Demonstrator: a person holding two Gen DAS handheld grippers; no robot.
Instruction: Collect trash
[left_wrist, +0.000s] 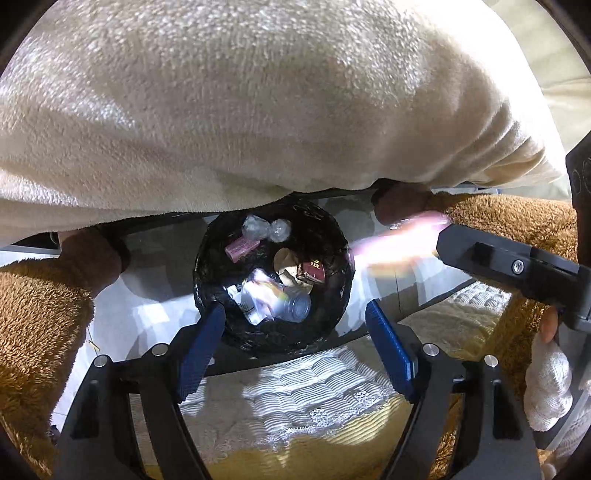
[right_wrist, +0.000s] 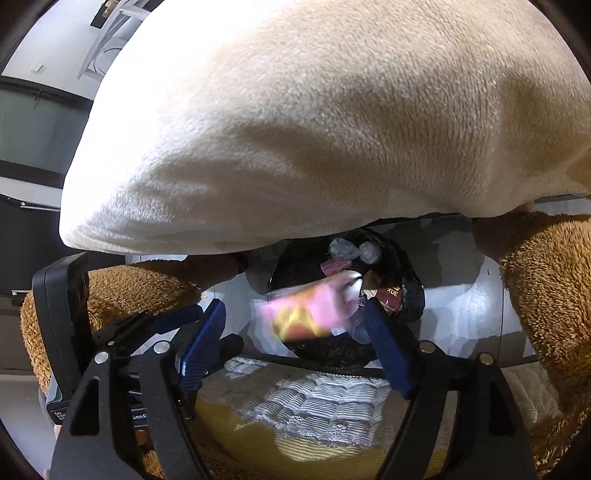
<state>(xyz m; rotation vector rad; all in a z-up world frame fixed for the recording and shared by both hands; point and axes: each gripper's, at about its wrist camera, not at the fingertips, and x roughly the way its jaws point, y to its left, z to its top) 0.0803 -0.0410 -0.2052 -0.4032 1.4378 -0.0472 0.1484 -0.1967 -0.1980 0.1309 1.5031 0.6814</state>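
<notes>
Above the black trash bin (left_wrist: 273, 273), both tools, left (left_wrist: 295, 332) and right (right_wrist: 291, 328), gape empty, a blurred pink wrapper (right_wrist: 314, 306) loose between the right tool's pads.

A pale, glossy floor (left_wrist: 155, 266) is carrying a round bin lined with a black bag (left_wrist: 273, 277), standing near the edge of a bed. The bed's quilted cover (left_wrist: 288, 384), white and gold with a lace trim, is lying just on the camera side of the bin. Inside the bin, crumpled clear wrap, a pink packet, a dark red box and what is probably a plastic bottle are resting on its bottom.
</notes>
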